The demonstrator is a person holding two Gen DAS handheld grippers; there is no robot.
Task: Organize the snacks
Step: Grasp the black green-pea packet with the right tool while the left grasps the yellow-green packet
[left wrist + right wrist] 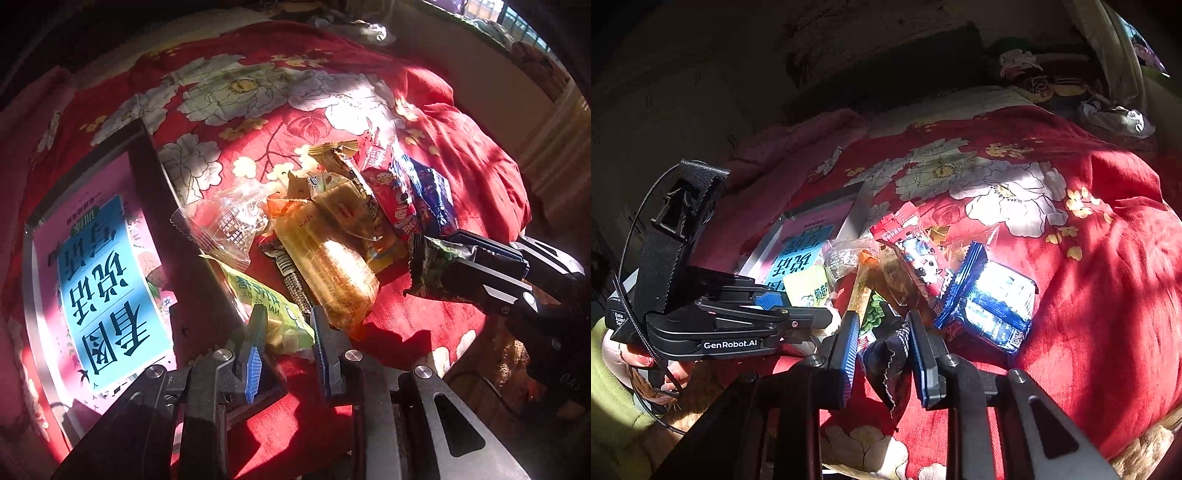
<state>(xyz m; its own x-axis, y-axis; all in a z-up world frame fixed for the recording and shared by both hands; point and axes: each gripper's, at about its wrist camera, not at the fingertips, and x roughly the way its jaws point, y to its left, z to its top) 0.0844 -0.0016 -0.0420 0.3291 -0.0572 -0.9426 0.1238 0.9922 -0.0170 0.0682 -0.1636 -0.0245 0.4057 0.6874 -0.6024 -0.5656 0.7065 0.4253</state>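
A heap of snack packets lies on a red flowered bedspread [461, 155]: a clear-wrapped golden cake [332, 273], a red packet [395, 199], a blue packet [432, 195] and a clear wrapper [221, 221]. My left gripper [288, 317] points steeply down beside the box's edge. A yellow-green packet [258, 291] fills the gap between its blue pads. My right gripper [882, 343] is shut on a dark green packet [886, 373] with a serrated edge. It holds that packet just right of the heap, where the left wrist view also shows the right gripper [450, 258].
A shallow dark-rimmed box [147, 162] sits left of the heap, with a pink book bearing a blue label [99, 280] inside. In the right wrist view a hand [624, 354] grips the left gripper [827, 317]. Crumpled cloths [1115, 114] lie at the bed's far end.
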